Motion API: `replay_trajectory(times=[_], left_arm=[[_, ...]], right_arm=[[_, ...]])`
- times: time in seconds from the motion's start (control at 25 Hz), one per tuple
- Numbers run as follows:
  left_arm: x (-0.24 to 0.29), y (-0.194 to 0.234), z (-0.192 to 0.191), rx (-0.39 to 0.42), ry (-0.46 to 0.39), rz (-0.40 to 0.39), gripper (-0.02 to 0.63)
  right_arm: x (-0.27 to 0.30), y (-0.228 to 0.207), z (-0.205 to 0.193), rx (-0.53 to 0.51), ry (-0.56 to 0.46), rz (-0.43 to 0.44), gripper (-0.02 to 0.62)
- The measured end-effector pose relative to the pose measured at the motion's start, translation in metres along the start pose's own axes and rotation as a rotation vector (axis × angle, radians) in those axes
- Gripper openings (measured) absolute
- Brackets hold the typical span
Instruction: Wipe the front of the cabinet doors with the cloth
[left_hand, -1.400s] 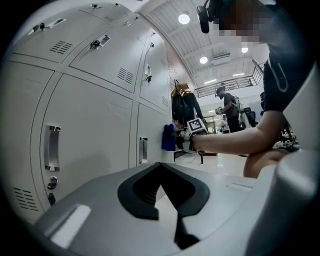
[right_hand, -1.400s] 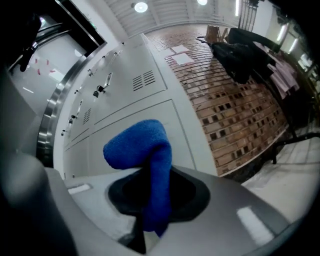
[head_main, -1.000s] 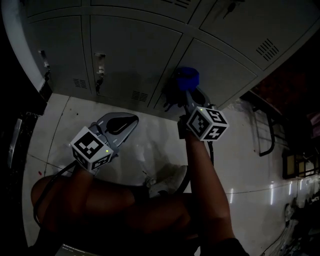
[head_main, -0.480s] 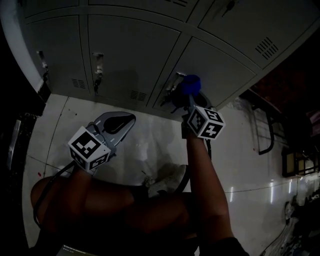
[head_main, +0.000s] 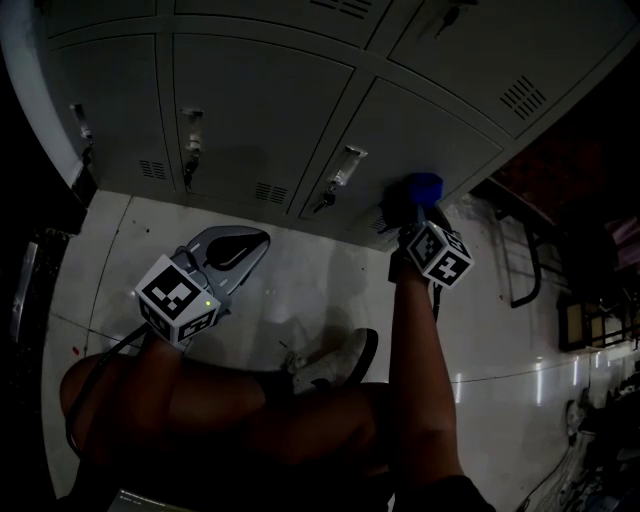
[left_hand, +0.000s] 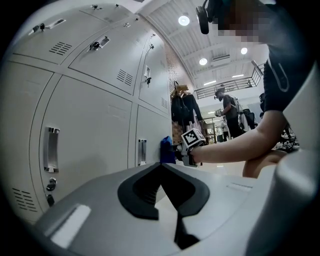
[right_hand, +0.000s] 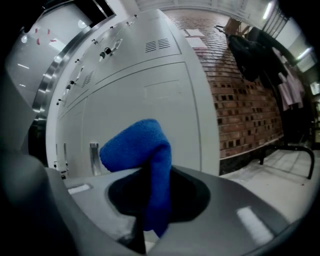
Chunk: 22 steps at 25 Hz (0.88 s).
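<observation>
Cloth (right_hand: 146, 150), blue and folded over, is pinched between the fingers of your right gripper (right_hand: 149, 180). They are clenched on its lower part, and the rest bulges out above them toward the grey cabinet door (right_hand: 155, 90) straight ahead. In the head view the cloth sits right up against that door, low in the bottom row, to the right of its upright handle (head_main: 345, 162). The left gripper view shows the same, with the blue wad against the door front beyond the handle. Louvred vents run across the top of that door. Past its right edge stands a brick wall (right_hand: 247, 110) with dark coats (right_hand: 250, 47) hanging high on it.

Your left gripper (left_hand: 161, 166) has its fingers clenched together with nothing between them. It hovers over the pale tiled floor (head_main: 300, 280), well apart from the right gripper and short of the doors, with its tips turned toward them. Its marker cube (head_main: 178, 298) faces up at you. Between your two forearms, a shoe (head_main: 335, 362) rests on the floor. Far down the room, the left gripper view catches a standing person (left_hand: 231, 112).
</observation>
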<state>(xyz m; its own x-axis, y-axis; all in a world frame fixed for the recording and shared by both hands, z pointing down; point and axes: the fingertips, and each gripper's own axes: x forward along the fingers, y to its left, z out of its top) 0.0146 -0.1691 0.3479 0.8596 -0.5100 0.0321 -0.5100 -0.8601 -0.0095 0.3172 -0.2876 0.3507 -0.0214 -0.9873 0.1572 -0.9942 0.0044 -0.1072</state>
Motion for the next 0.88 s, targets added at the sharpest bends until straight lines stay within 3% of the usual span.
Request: replay_trajectory(times=[0.24, 0.56, 0.72, 0.88], left_arm=[[0.001, 0.0, 0.001, -0.002, -0.007, -0.004, 0.006], [0.002, 0.001, -0.004, 0.007, 0.002, -0.004, 0.006], [0.002, 0.003, -0.007, 0.001, 0.004, -0.002, 0.006], [0.0, 0.005, -0.005, -0.004, 0.001, 0.005, 0.006]], right_arm=[[-0.012, -0.056, -0.002, 0.116, -0.013, -0.112, 0.069], [-0.014, -0.071, -0.015, 0.202, 0.0, -0.152, 0.069], [-0.018, -0.047, -0.02, 0.187, 0.014, -0.137, 0.069], [-0.012, 0.021, -0.023, 0.081, 0.006, -0.017, 0.069]])
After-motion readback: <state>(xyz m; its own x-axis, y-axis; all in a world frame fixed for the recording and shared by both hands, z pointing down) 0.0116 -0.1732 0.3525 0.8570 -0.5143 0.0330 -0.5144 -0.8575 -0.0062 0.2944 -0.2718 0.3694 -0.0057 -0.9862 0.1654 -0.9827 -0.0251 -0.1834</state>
